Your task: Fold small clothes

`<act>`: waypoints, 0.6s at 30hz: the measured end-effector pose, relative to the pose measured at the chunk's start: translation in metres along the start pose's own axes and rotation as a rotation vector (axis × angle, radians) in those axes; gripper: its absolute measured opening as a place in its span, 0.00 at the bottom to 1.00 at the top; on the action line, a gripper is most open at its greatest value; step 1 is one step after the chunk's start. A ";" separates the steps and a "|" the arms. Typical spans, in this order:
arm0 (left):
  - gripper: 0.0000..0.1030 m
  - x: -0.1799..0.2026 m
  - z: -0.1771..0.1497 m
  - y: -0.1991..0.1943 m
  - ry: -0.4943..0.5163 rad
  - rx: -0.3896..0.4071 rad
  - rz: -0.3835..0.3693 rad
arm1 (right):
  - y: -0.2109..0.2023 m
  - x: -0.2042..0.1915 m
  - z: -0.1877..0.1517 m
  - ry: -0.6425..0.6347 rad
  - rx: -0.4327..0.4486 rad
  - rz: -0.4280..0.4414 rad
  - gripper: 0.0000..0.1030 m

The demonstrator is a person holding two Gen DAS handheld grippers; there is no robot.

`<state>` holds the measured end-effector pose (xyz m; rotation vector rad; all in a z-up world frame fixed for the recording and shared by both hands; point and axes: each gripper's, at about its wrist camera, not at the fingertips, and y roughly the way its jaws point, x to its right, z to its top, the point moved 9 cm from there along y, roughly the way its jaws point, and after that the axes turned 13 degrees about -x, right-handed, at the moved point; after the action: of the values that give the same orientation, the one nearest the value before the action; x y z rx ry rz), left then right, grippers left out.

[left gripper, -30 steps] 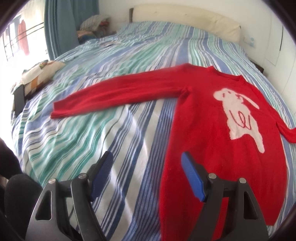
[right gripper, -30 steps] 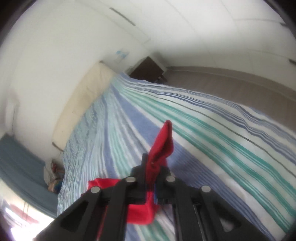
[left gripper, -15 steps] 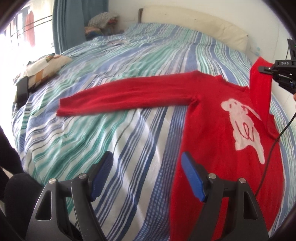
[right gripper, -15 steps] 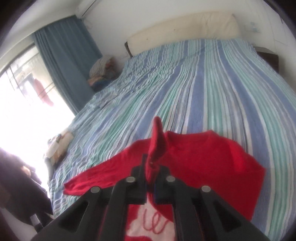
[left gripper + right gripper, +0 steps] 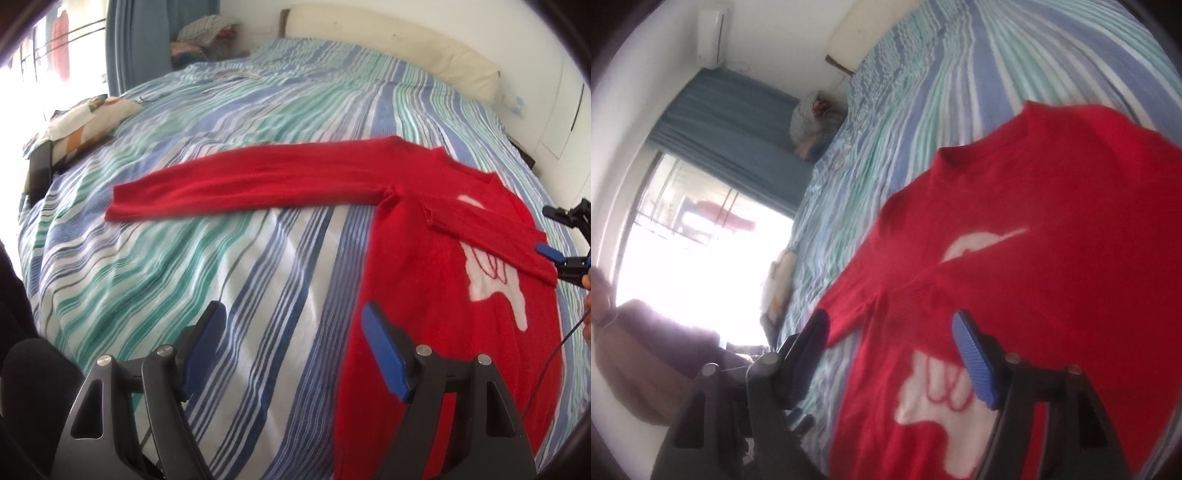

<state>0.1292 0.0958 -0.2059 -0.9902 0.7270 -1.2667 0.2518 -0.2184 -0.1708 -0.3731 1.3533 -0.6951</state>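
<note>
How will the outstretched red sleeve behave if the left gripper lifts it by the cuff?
The sleeve is soft knit lying flat, so it would likely droop. It probably drags on the striped bedsheet and tugs the sweater body.

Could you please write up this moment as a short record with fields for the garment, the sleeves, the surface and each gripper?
garment: red sweater, lying front up, white animal motif
one sleeve: folded sleeve laid across the chest
other sleeve: outstretched sleeve flat on the bed
surface: striped bedsheet
left gripper: open, empty
right gripper: open, empty
</note>
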 end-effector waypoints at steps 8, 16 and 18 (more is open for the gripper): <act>0.76 0.009 -0.008 0.004 0.048 -0.015 0.032 | -0.086 0.131 -0.029 0.307 0.190 -0.086 0.57; 0.76 0.019 -0.014 0.005 0.094 -0.022 0.031 | -0.069 0.025 -0.115 -0.083 -0.056 -0.148 0.58; 0.76 0.023 -0.018 0.007 0.112 -0.036 0.029 | -0.049 0.018 -0.164 -0.146 -0.161 -0.145 0.58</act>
<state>0.1206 0.0697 -0.2176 -0.9399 0.8500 -1.2955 0.0826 -0.2433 -0.1868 -0.6440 1.2553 -0.6663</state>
